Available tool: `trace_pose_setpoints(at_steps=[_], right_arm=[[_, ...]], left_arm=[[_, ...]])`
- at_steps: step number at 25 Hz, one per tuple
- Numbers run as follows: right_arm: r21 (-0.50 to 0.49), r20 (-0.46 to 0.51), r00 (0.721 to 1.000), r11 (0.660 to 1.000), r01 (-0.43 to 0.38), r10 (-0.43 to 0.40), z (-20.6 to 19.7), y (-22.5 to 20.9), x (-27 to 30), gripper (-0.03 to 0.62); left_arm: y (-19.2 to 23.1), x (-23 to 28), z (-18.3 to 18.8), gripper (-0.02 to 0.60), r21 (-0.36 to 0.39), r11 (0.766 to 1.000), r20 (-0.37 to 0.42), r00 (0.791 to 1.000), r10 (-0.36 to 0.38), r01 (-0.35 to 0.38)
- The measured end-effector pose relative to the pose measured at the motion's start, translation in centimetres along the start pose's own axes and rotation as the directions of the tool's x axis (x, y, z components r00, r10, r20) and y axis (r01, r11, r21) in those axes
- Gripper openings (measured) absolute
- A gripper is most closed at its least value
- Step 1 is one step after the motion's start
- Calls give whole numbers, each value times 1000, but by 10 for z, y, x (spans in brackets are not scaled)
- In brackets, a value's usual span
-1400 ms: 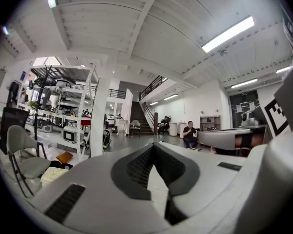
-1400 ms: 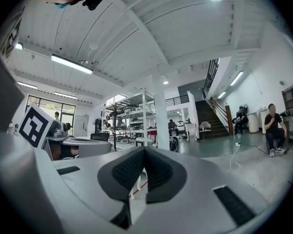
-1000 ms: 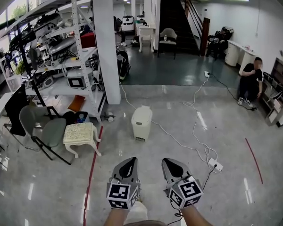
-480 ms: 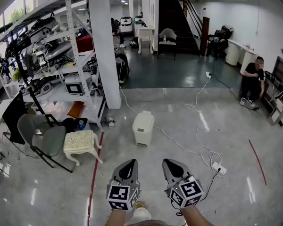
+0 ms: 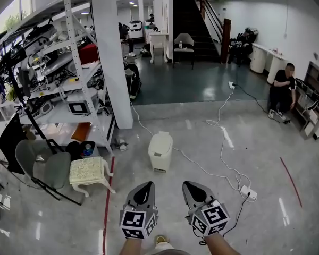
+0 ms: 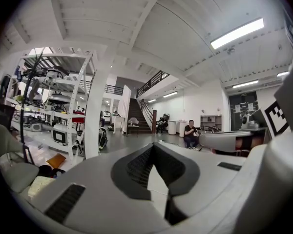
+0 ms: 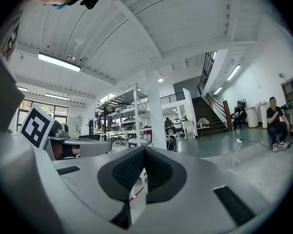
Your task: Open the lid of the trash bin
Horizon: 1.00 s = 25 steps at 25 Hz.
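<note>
A small white trash bin stands on the grey floor ahead of me, its lid down. My two grippers are held side by side low in the head view, well short of the bin and pointing toward it. On the left gripper the jaws meet at the tip with nothing between them, as its own view also shows. The right gripper is likewise shut and empty. The gripper views do not show the bin.
A white column and a loaded shelf rack stand to the left. Nearer are a cushioned stool and a grey chair. White cables run to a power strip on the right. A person crouches at far right.
The view has advanced toward the bin, which now sits lower and nearer in the head view. Both grippers keep the same pose, shut and side by side.
</note>
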State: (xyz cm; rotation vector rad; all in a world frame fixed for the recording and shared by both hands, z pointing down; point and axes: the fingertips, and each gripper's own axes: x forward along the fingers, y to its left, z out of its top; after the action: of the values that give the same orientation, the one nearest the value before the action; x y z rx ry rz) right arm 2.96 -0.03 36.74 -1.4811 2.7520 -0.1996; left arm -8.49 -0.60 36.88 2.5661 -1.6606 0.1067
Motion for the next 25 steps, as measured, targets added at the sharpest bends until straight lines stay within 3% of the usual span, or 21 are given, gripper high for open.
trace_pose_setpoints(at_steps=[15,25], right_arm=[[-4,8,997,997,78,-78,4,-29,65,32],[-11,0,997,997,75,-75,5,-40,106,32]], left_arm=[[46,61,1,-3,-1,996,-7,996,-86,86],[74,90,0,-3,-7,996,-13,996,-86,86]])
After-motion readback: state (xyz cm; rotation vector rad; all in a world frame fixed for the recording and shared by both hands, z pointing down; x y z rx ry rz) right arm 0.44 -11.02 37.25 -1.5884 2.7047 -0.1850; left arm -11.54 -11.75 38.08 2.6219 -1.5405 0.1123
